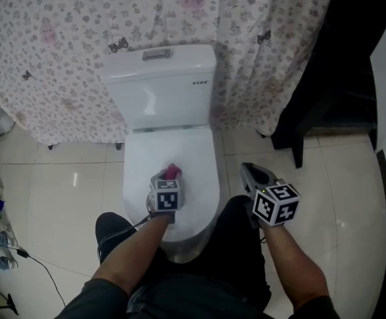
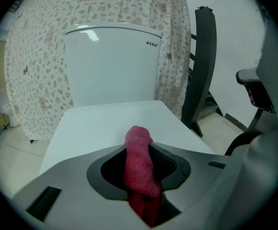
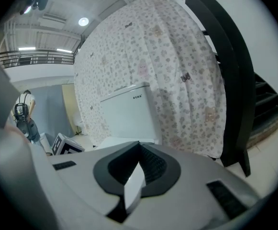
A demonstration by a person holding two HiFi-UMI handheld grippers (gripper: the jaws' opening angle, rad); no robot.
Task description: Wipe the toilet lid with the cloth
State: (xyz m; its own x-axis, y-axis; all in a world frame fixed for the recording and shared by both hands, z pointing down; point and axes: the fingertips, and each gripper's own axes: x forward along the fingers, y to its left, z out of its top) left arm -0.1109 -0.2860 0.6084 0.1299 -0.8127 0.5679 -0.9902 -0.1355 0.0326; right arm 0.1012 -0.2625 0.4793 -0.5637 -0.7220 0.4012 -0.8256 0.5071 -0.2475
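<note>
the red cloth (image 2: 139, 159) is clamped between the jaws of the left gripper (image 1: 167, 181), its end poking out over the closed white toilet lid (image 1: 191, 153) at the centre of the head view. the right gripper (image 1: 253, 175), jaws pressed together on nothing, hangs right of the toilet above the tiled floor (image 1: 339, 178).
</note>
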